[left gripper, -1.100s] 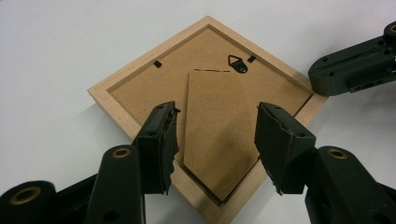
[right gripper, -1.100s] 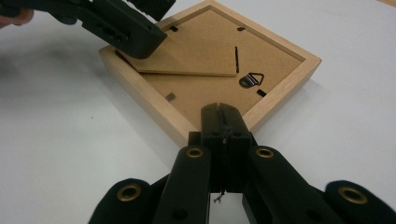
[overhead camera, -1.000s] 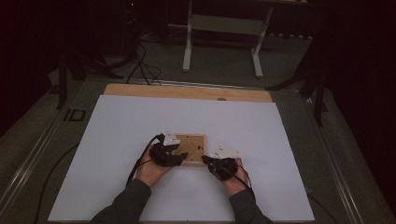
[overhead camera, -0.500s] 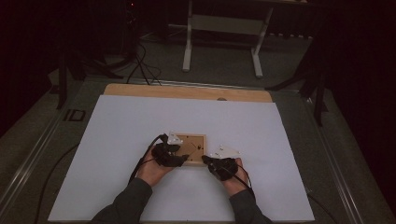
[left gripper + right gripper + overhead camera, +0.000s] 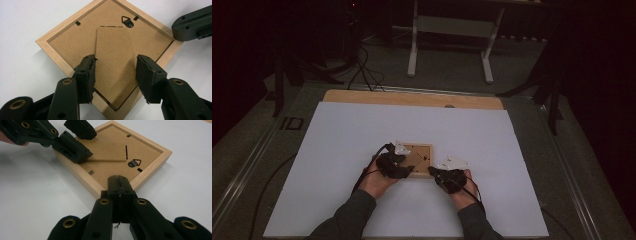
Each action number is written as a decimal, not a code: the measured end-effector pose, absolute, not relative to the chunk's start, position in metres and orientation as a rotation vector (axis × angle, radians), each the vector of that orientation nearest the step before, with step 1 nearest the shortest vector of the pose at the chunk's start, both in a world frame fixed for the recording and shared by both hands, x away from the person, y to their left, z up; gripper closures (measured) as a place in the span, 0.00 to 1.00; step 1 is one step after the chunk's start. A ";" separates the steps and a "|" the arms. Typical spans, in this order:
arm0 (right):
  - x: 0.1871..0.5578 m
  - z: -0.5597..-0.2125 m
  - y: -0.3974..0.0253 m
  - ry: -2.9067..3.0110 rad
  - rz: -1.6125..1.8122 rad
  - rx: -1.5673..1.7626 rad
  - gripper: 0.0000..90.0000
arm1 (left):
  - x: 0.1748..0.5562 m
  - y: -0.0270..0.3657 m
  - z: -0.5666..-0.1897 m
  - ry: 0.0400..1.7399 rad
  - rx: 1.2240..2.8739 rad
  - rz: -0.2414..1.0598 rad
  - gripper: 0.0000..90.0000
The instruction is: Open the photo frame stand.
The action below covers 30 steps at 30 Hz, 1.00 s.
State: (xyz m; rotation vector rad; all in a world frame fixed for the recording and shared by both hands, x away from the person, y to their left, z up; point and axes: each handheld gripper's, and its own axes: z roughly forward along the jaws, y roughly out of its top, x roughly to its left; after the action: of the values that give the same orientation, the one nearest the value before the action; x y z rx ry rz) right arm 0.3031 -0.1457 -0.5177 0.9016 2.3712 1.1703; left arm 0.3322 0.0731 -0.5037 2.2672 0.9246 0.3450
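Left gripper view, left tongs (image 5: 115,75) spread wide over picture frame (image 5: 75,45) stand flap (image 5: 115,47), right tongs (image 5: 120,185) closed against frame edge

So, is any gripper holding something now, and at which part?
The left gripper is open around the fold-out stand on the picture frame back, not closed on it. The right gripper is shut, pressing the frame's edge, holding nothing.

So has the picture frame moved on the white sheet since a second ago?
No. The picture frame lies at the same spot on the white sheet, equally far from the wooden strip at its far edge.
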 end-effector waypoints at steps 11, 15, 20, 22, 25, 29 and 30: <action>0.303 -0.518 -0.146 2.371 1.172 0.899 1.00 | 0.333 0.071 -0.490 0.928 2.252 0.370 0.57; 0.303 -0.518 -0.146 2.370 1.172 0.897 1.00 | 0.334 0.071 -0.491 0.937 2.250 0.356 0.57; 0.303 -0.518 -0.146 2.370 1.172 0.898 1.00 | 0.333 0.074 -0.490 0.950 2.219 0.345 0.48; 0.303 -0.518 -0.145 2.370 1.172 0.898 1.00 | 0.331 0.072 -0.491 0.934 2.239 0.353 0.47; 0.303 -0.518 -0.145 2.369 1.172 0.899 1.00 | 0.330 0.070 -0.494 0.932 2.262 0.351 0.47; 0.303 -0.518 -0.145 2.369 1.173 0.899 1.00 | 0.334 0.071 -0.499 0.948 2.282 0.333 0.51; 0.303 -0.518 -0.145 2.370 1.173 0.900 1.00 | 0.335 0.072 -0.499 0.945 2.289 0.324 0.55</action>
State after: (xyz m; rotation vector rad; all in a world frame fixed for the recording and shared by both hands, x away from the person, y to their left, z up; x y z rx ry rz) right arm 0.3031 -0.1454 -0.5179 0.9005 2.3699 1.1725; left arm 0.3347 0.0719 -0.4995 2.2888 0.9453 0.3235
